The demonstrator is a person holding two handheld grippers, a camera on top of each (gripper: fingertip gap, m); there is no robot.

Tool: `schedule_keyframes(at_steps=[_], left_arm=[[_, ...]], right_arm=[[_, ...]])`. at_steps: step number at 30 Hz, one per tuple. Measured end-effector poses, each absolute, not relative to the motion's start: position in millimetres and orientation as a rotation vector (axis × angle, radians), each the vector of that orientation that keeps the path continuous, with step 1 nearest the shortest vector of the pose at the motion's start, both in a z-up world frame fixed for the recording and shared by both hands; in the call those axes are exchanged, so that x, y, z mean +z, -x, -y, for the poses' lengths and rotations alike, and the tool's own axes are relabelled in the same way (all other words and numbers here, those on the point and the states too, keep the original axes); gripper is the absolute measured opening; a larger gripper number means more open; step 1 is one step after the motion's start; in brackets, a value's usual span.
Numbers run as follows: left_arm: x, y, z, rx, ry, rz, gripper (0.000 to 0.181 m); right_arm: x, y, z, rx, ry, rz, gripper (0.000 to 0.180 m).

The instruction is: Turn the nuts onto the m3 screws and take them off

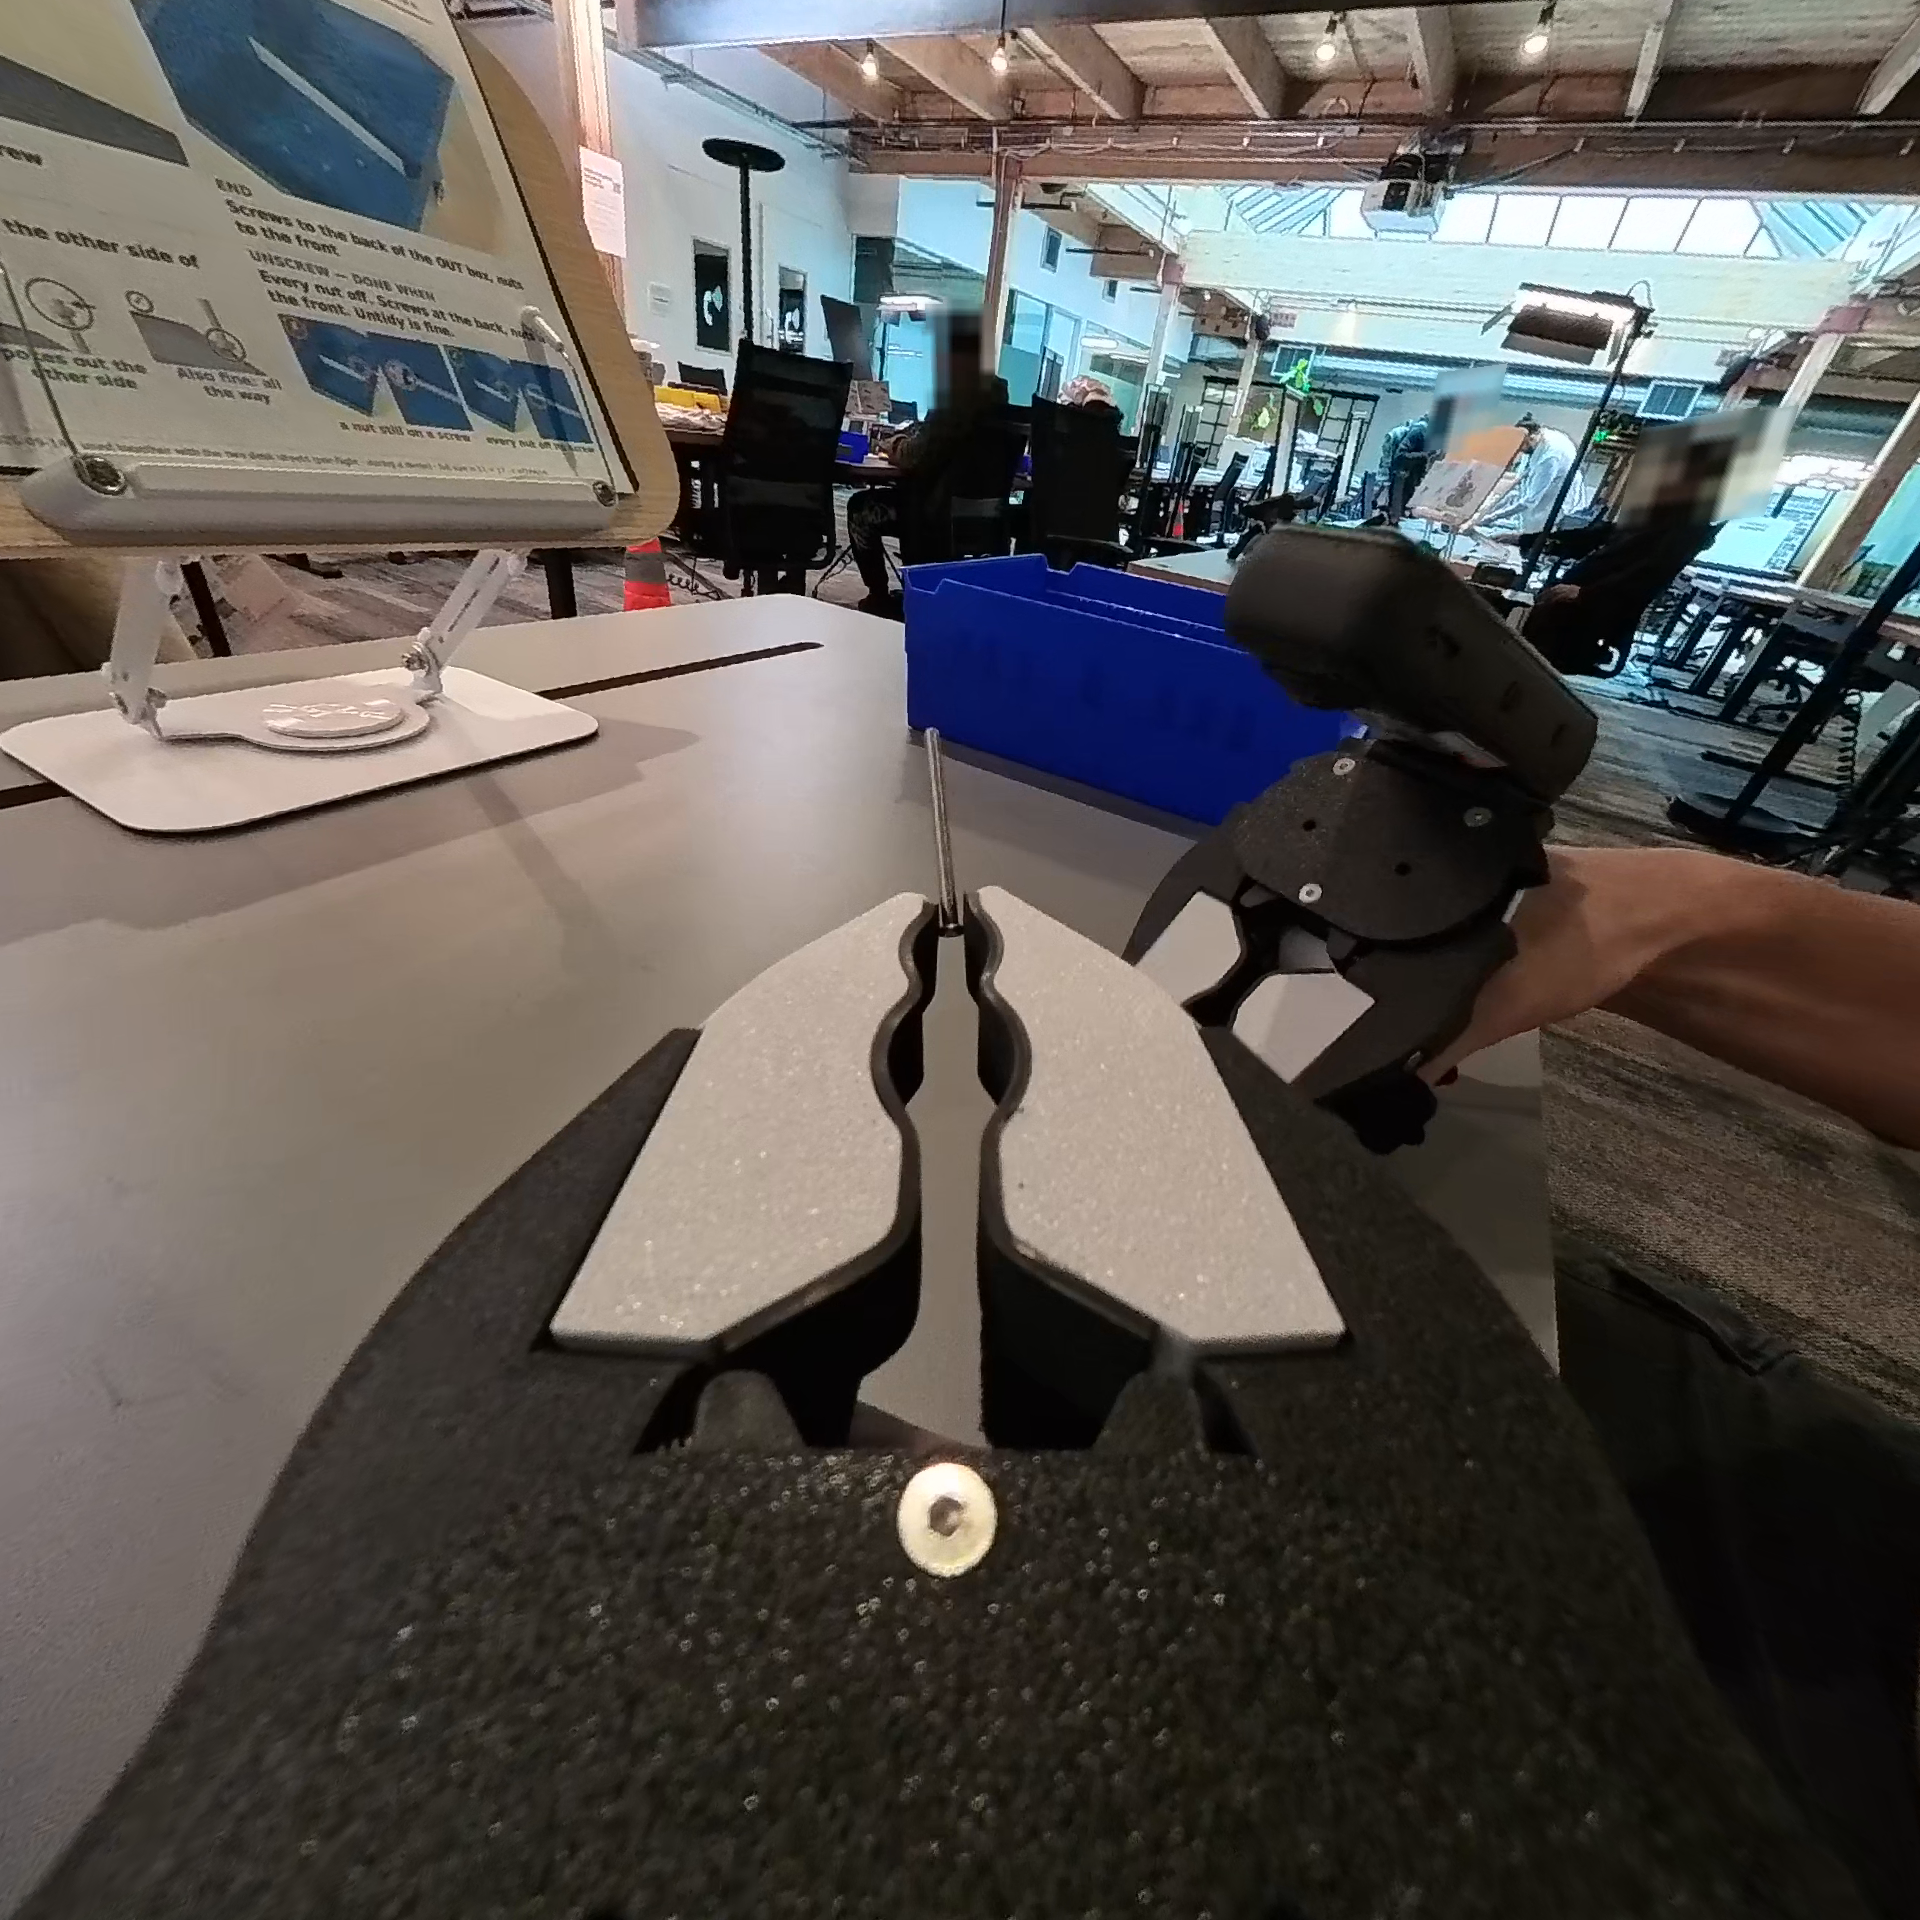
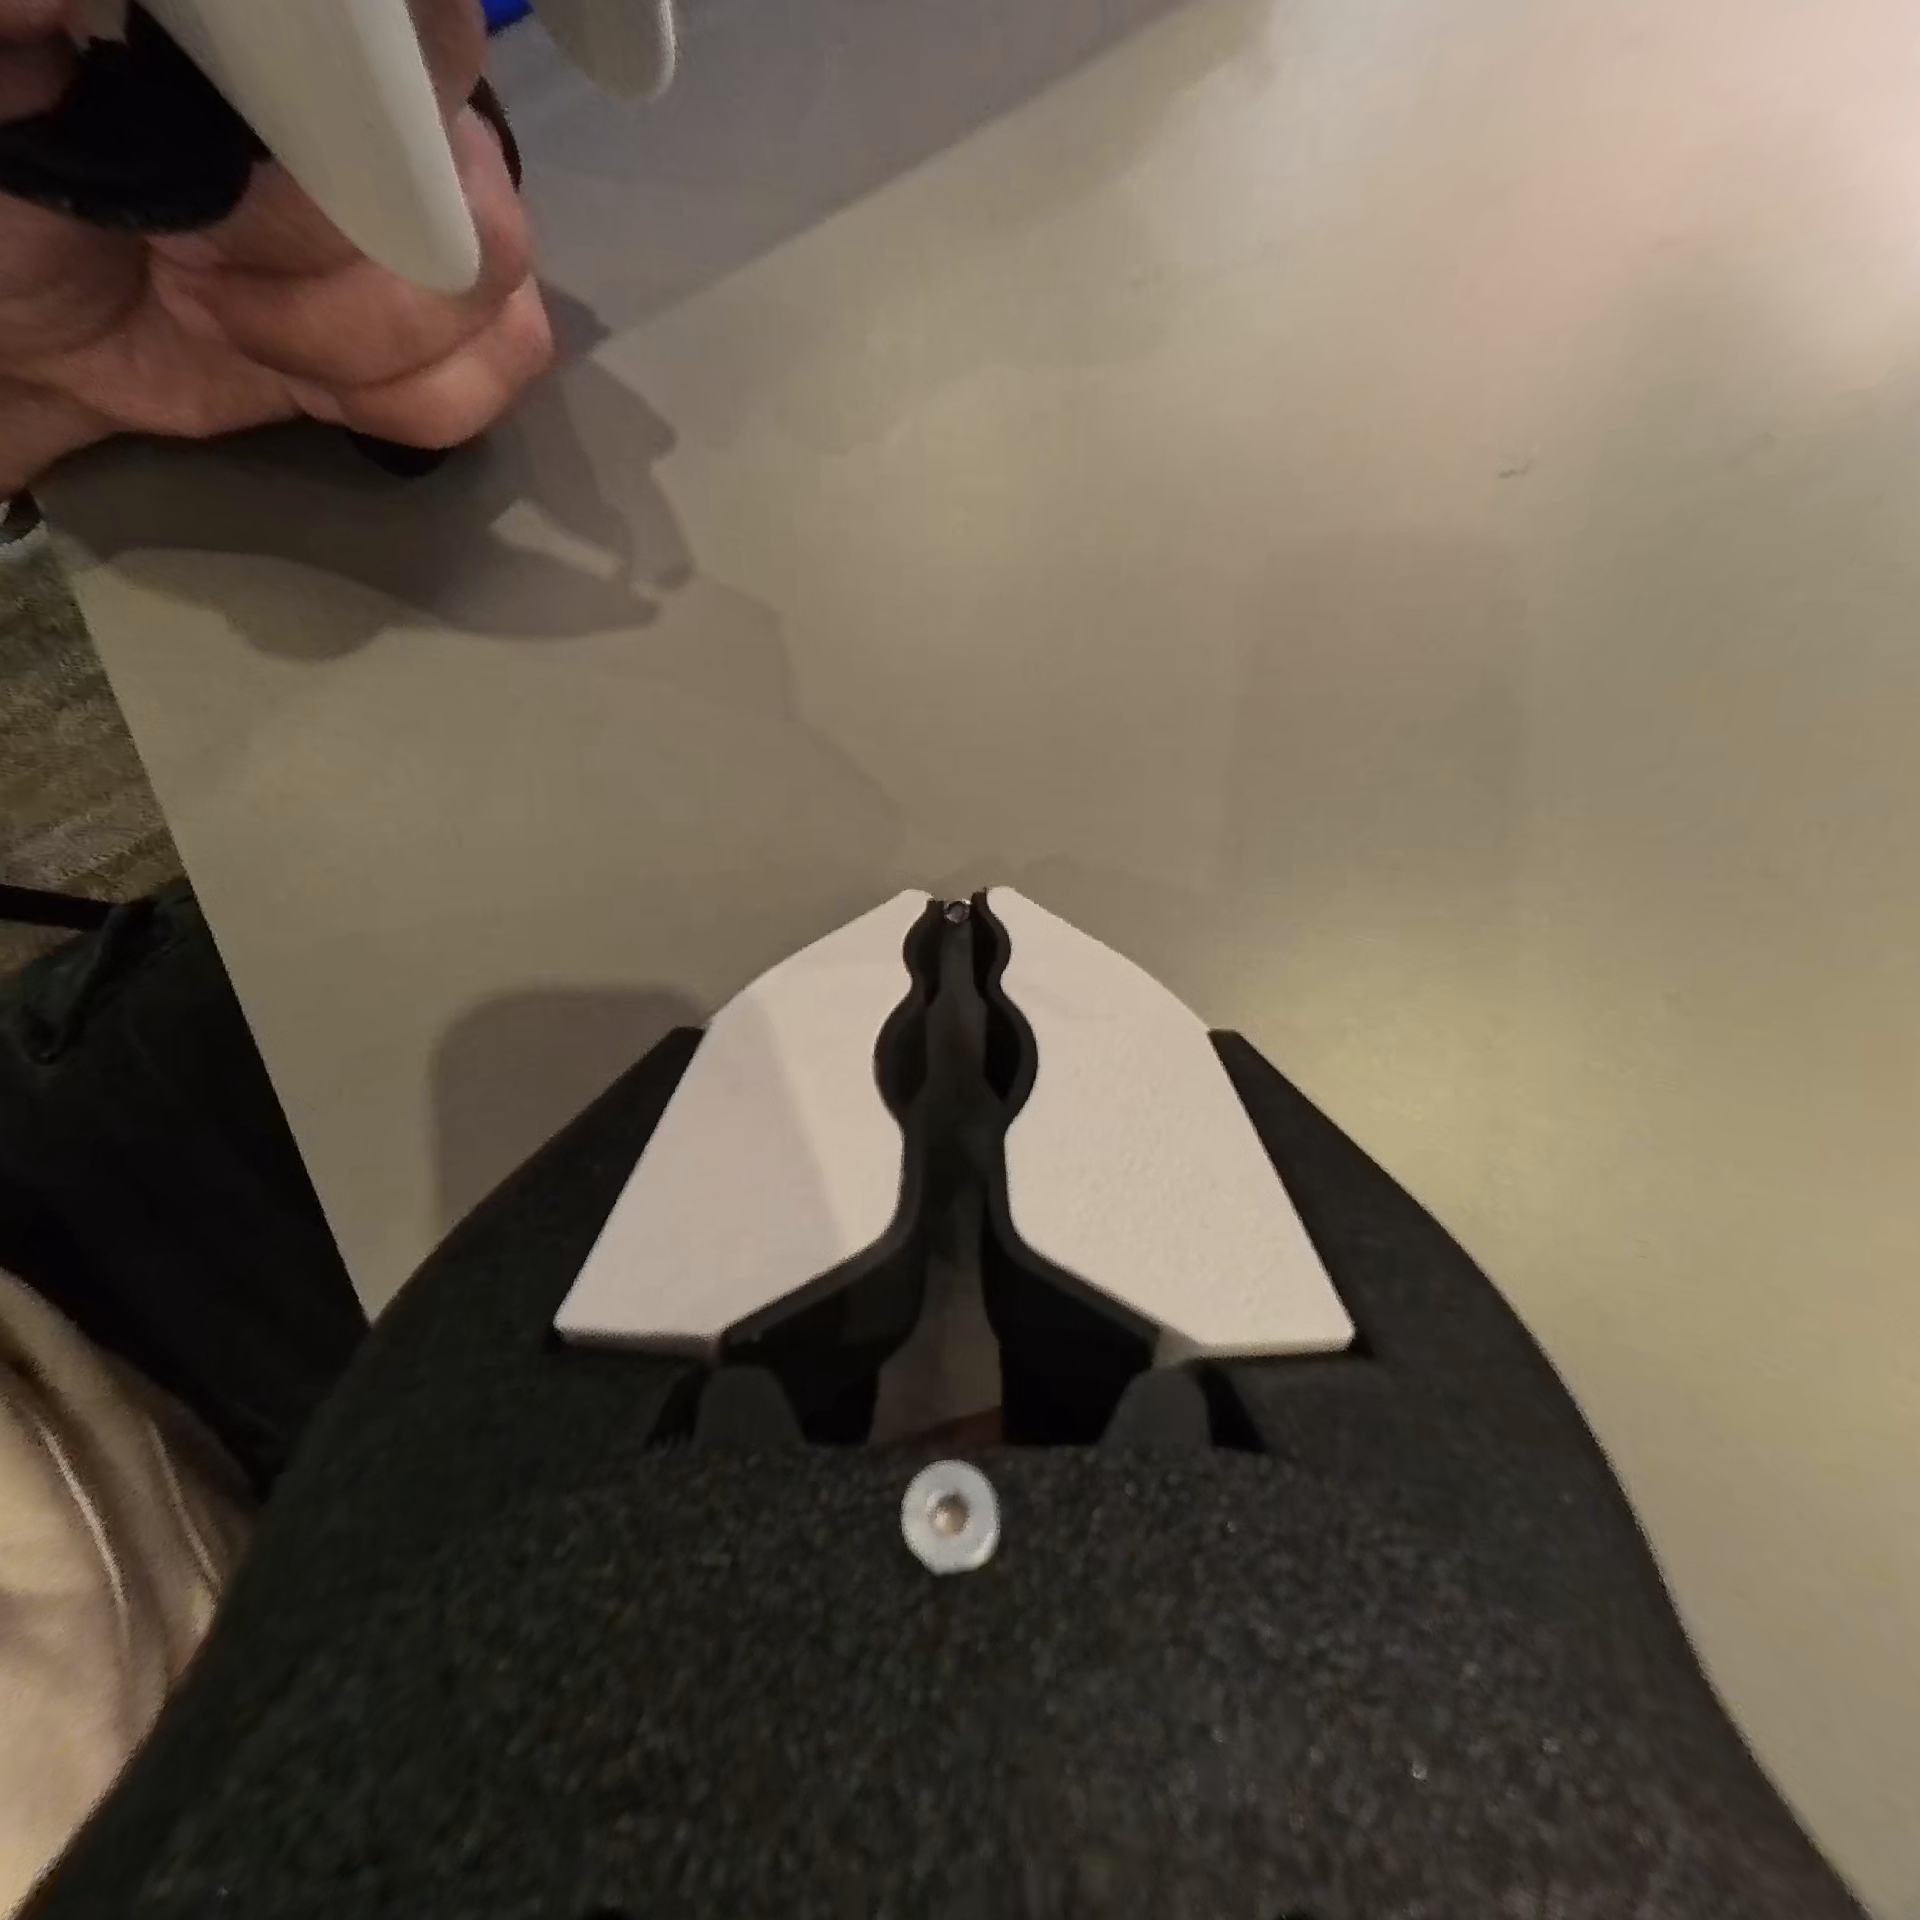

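My left gripper [image 1: 951, 916] is shut on the lower end of a long thin m3 screw [image 1: 940, 821], which sticks forward and up from the fingertips above the grey table [image 1: 312, 1018]. My right gripper [image 2: 956, 909] is shut on a tiny metal nut [image 2: 954, 912] at its very tips, pointing down at the table [image 2: 1299, 623]. Its black body [image 1: 1382, 873] shows in the left wrist view, held by a hand just right of the screw and apart from it. The hand on the left gripper [image 2: 260, 322] shows at the top left of the right wrist view.
A blue bin [image 1: 1091, 665] stands on the table behind the screw. A white stand with an instruction sheet [image 1: 312, 260] is at the back left. The table's edge and carpet [image 2: 73, 769] lie to the left in the right wrist view. People sit at desks far behind.
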State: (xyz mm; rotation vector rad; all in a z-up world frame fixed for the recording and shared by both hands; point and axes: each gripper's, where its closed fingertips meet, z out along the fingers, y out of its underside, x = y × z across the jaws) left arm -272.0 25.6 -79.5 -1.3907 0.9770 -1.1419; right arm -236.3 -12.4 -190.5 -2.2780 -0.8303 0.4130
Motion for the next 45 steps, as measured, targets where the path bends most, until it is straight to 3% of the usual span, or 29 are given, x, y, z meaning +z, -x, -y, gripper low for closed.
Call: schedule_keyframes(at_steps=[1,5,16,45], left_arm=[[-79,272,-26,-1.142,1.391,-0.977,0.004],[-81,270,-22,-1.162,1.395,-1.006,0.004],[-102,242,17,-1.146,1.443,-1.433,0.004],[-71,231,46,-1.344,1.281,-1.422,0.004]], right_arm=[[-189,235,12,0.422,2.271,0.818,0.005],[-174,226,9,0.476,2.217,0.757,0.005],[-71,211,14,0.918,1.841,0.659,0.005],[-46,223,37,1.135,1.717,0.691,0.005]])
